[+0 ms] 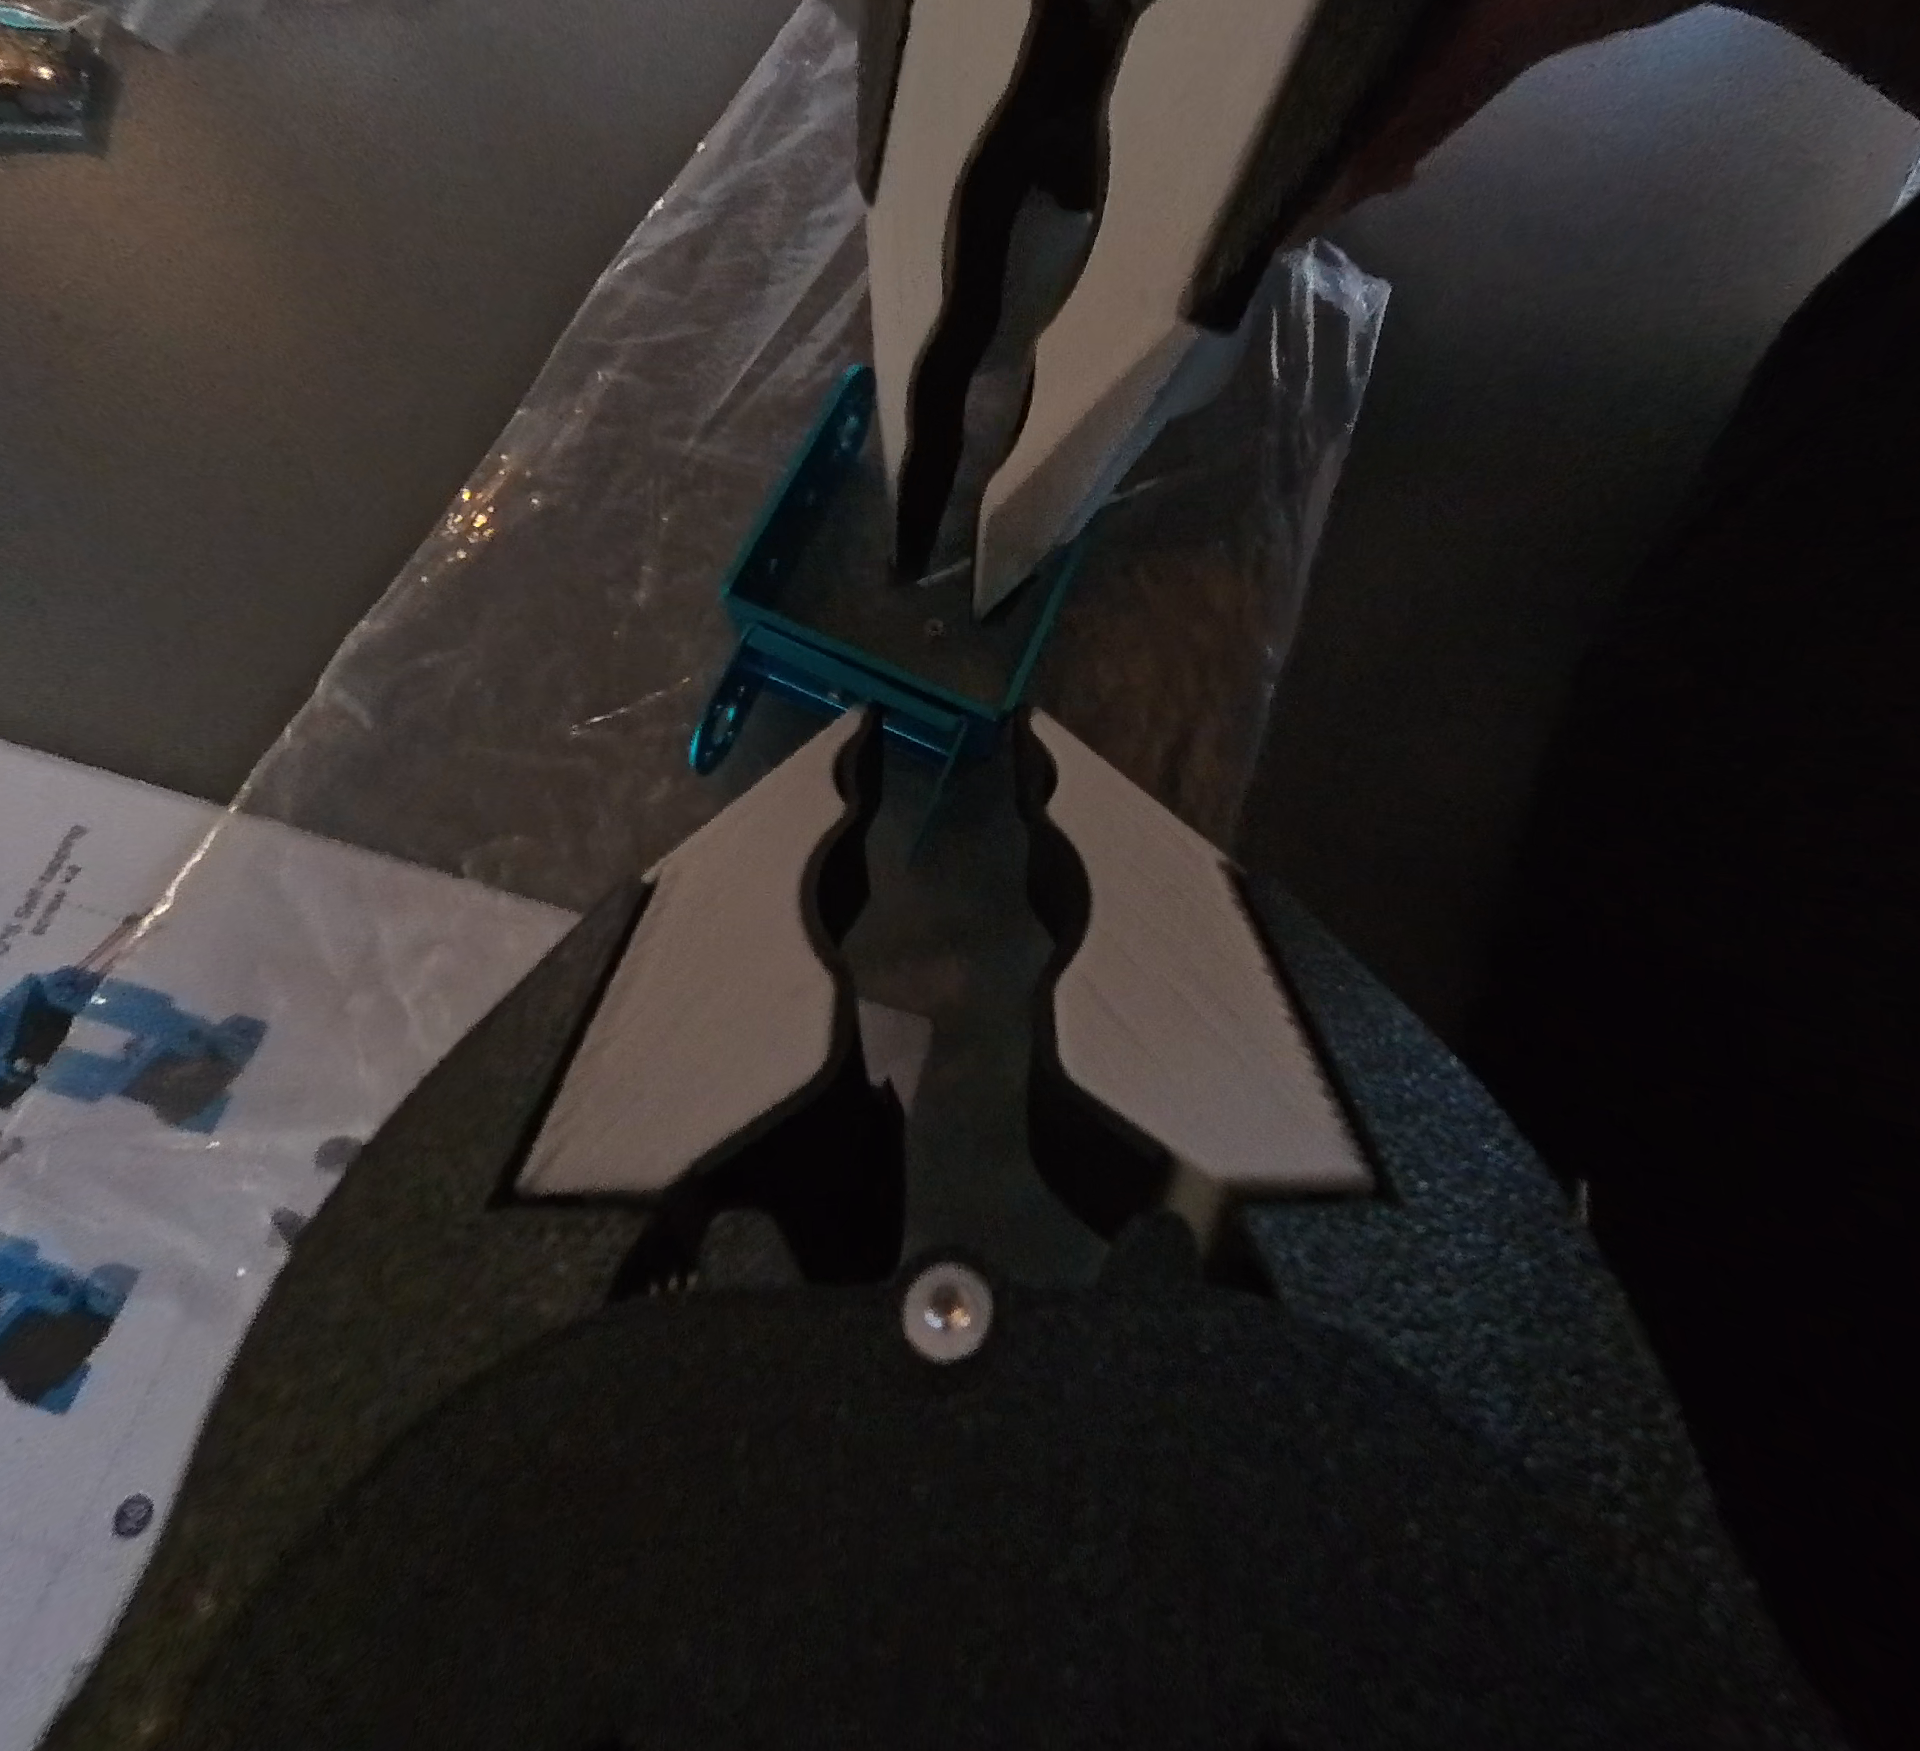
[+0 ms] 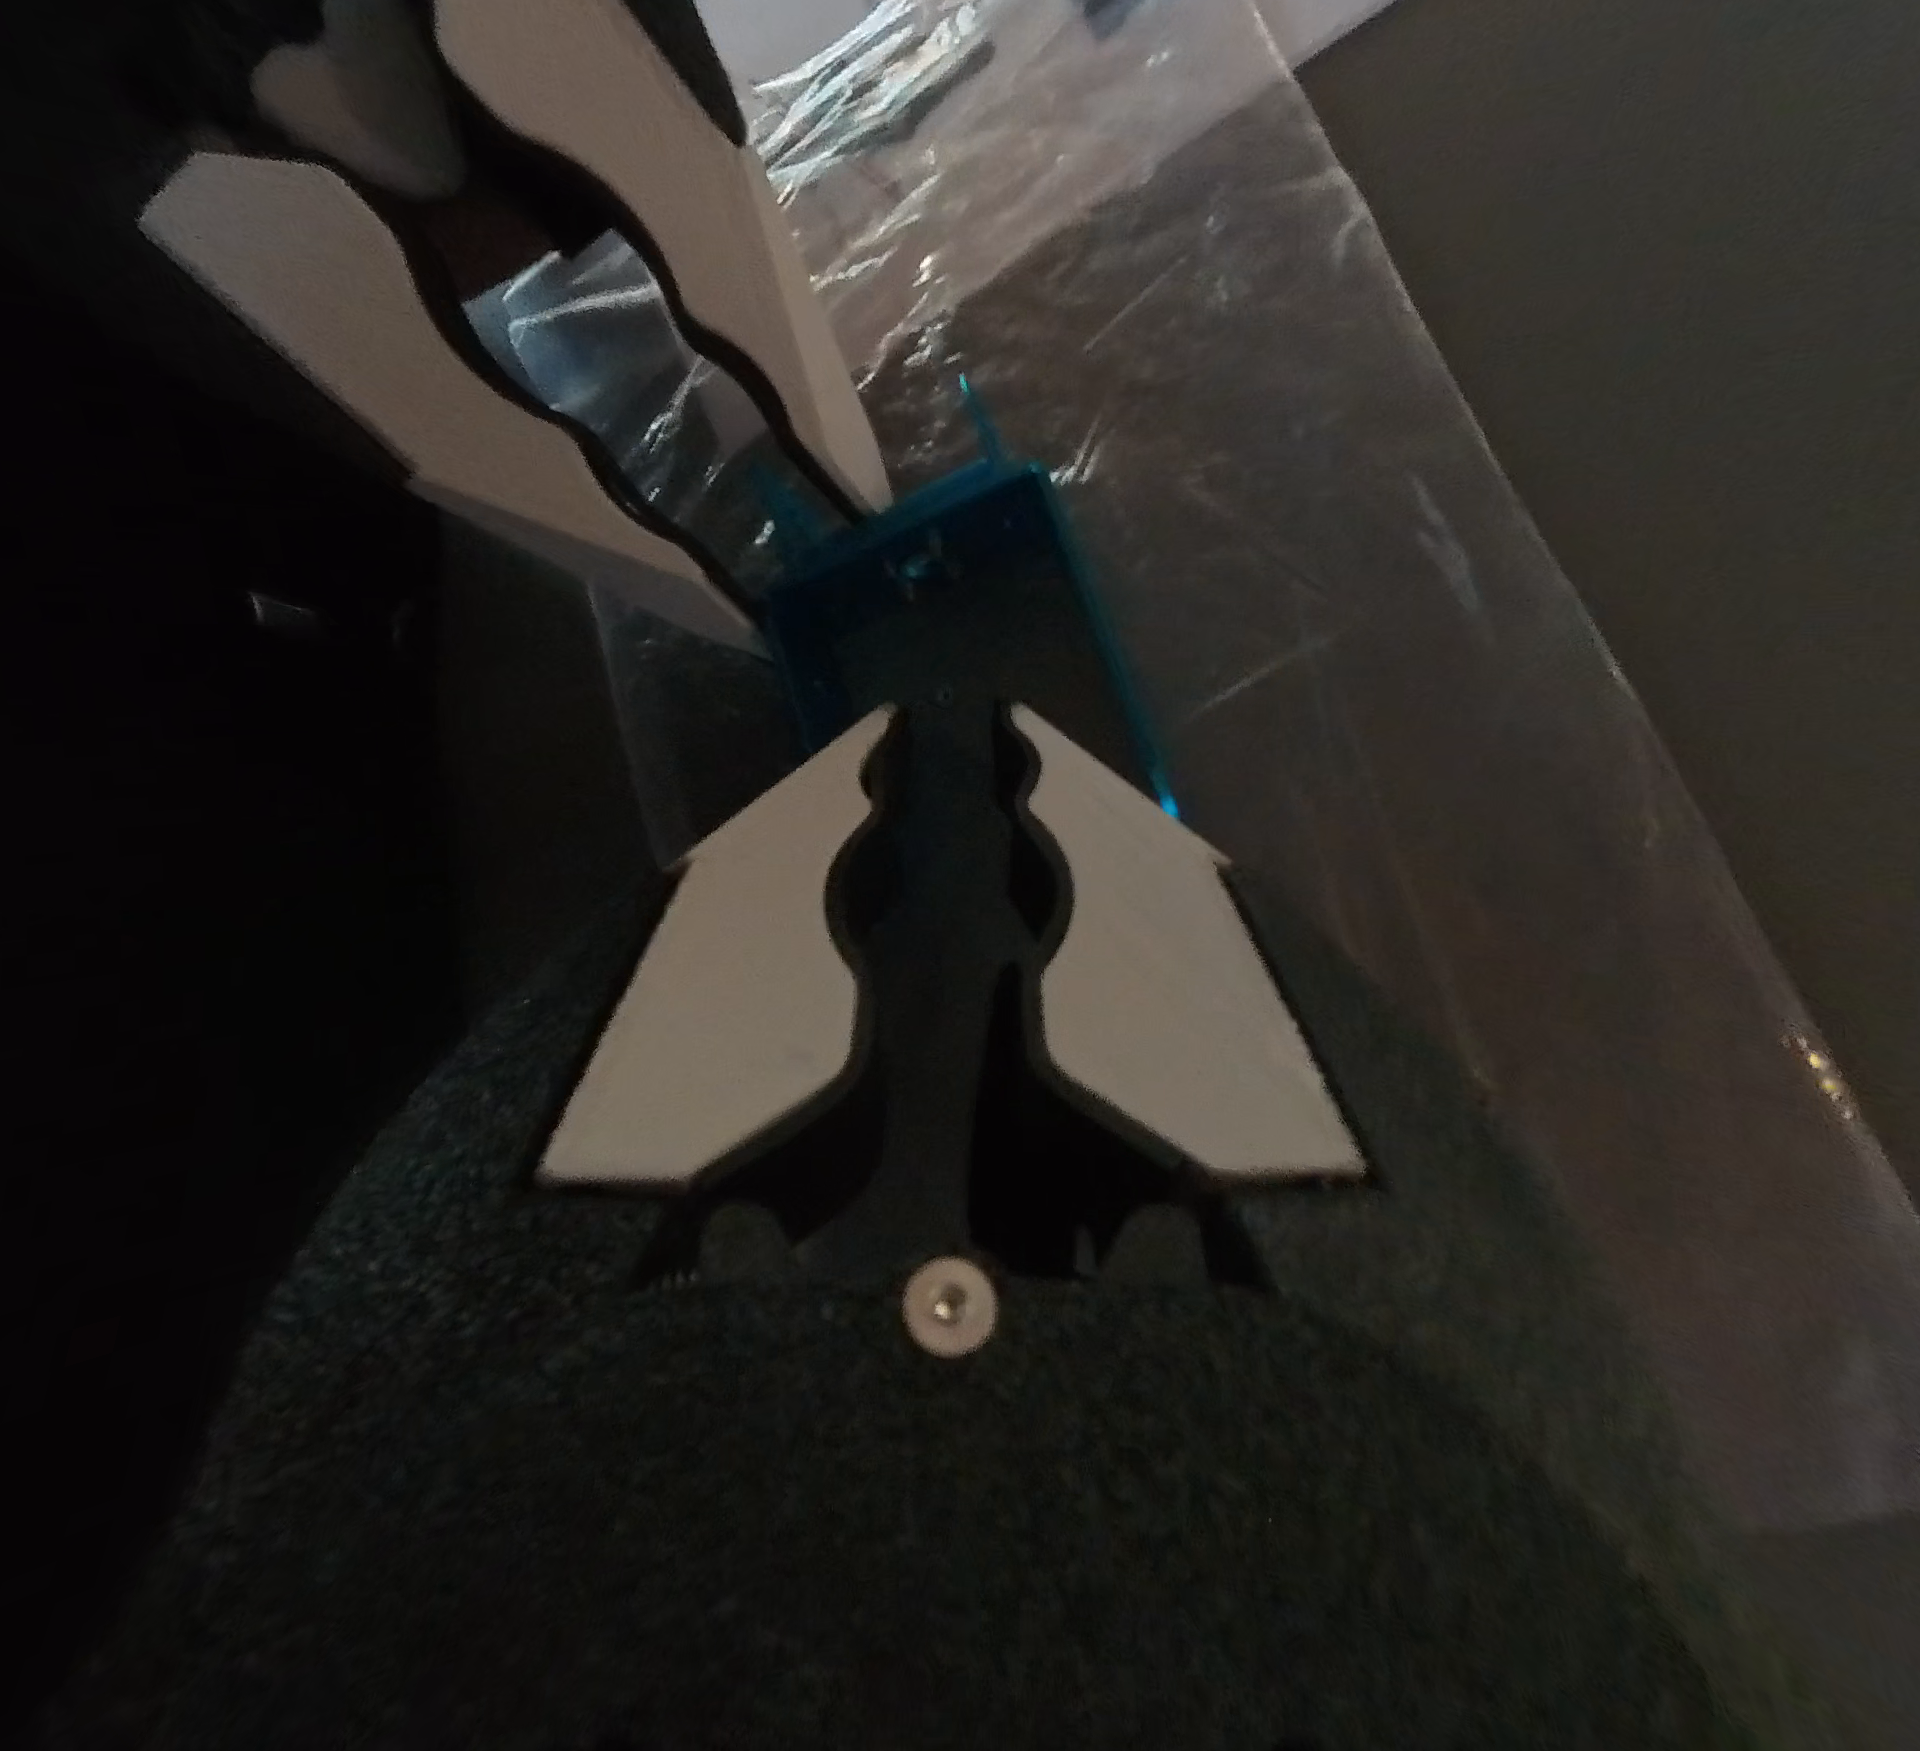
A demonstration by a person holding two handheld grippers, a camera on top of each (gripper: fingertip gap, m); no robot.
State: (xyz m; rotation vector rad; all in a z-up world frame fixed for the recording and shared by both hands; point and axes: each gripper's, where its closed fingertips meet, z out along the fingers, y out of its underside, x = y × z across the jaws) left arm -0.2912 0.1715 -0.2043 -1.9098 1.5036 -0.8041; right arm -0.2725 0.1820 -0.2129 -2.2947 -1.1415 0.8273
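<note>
Nearest you, your left gripper [image 1: 940, 725] pinches the lower fold of the blue metal bracket [image 1: 883, 641], held above a clear plastic bag [image 1: 582, 454]; that thin edge could twist out if you lever against it. Beyond, your right gripper [image 1: 940, 574] reaches steeply down into the bracket's open channel, fingers nearly together, and may push it askew.

Two grippers [image 1: 940, 730] [image 2: 951, 709]; two blue brackets [image 1: 831, 662]; one instruction sheet [image 1: 156, 1026].
</note>
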